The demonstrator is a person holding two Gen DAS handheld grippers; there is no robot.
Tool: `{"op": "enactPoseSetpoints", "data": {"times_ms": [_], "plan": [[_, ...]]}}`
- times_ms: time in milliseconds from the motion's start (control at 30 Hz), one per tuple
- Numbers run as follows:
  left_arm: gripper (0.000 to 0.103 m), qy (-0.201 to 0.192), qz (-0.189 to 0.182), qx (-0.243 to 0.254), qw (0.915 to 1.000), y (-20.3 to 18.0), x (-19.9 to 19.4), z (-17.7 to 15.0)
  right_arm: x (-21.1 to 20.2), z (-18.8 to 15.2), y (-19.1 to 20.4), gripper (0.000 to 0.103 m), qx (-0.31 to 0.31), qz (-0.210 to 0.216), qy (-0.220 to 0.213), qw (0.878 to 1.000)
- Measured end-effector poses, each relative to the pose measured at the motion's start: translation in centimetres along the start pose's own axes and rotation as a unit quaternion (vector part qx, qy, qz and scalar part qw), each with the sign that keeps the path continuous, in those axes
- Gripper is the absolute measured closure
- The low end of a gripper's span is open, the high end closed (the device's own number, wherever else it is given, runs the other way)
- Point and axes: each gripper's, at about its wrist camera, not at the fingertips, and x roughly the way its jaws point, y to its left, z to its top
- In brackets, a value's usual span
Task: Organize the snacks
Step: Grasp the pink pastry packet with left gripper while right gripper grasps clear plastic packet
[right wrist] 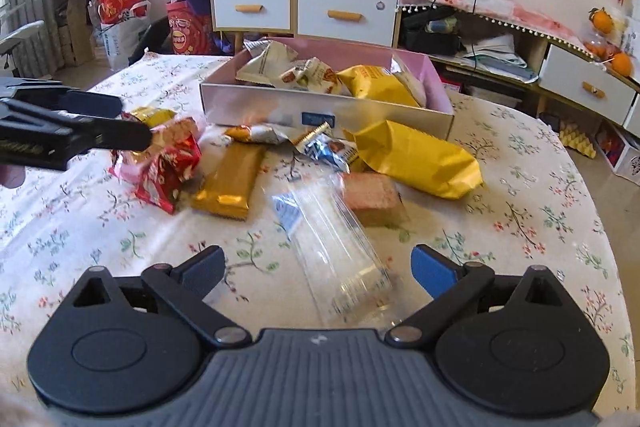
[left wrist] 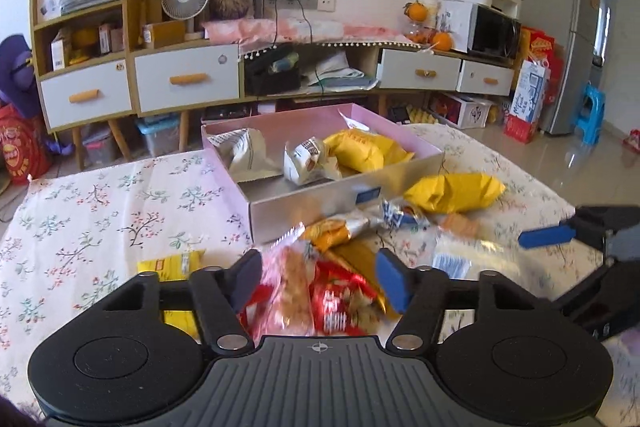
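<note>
Loose snack packets on floral cloth before pink box holding several more.

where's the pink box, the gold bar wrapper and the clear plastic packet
pink box (right wrist: 320, 105): right wrist view, on its silver front wall.
gold bar wrapper (right wrist: 230, 181): right wrist view, middle of the wrapper.
clear plastic packet (right wrist: 340, 247): right wrist view, middle of its transparent body.
</note>
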Motion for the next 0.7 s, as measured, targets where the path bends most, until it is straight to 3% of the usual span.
{"op": "enactPoseSetpoints", "data": {"times_ms": [200,567,700], "plan": [[0.061,0.055,0.023,-0.032,0.9977,1.2,2.9,0.9,0.9,0.9,-0.4,0.017,0.018,-0.001,0.008,1.000],[0.062,0.137,0.035,-0.124,0.9822,3.7,5.7,1.0,2.7,1.4,-0.9,0.028,0.029,-0.009,0.041,0.999],[0.063,0.151,0.050,-0.126,0.9793,4.0,6.1,0.5,3.1,1.3,-0.7,0.031,0.025,-0.015,0.050,0.998]]}}
